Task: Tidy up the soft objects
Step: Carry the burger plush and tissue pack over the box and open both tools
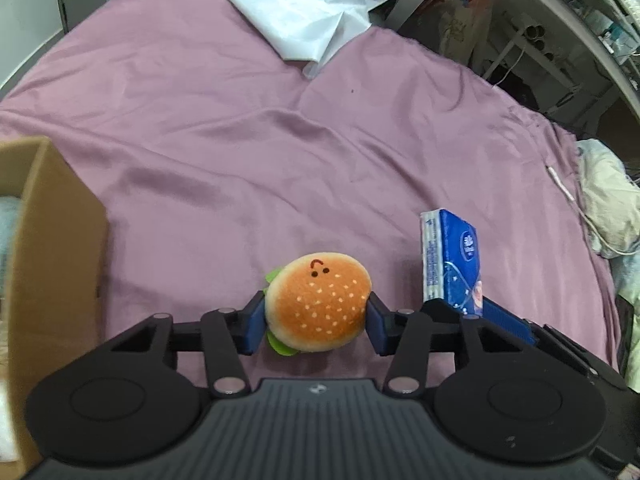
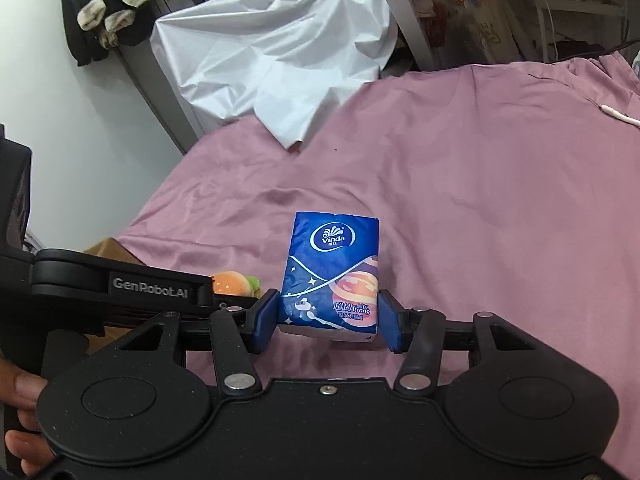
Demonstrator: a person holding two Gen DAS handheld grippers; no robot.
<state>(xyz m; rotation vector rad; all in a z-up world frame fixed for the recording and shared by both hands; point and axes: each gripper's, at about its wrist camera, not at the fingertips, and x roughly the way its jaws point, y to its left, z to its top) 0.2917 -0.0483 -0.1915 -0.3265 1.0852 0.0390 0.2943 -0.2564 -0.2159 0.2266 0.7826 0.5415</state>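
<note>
Claws each held one soft item above the pink bed [image 1: 280,160]: the left claw [image 1: 316,326] pinched a burger toy [image 1: 318,306], the right claw [image 2: 328,316] pinched a blue tissue pack [image 2: 332,272]. A cardboard box [image 1: 56,240] sat at nine o'clock; carrying gently, without crushing, seemed wise.

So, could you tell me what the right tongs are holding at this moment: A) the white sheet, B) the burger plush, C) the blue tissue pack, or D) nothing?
C: in the right wrist view the right tongs are closed on the tissue pack, while the left tongs grip the burger plush.
</note>
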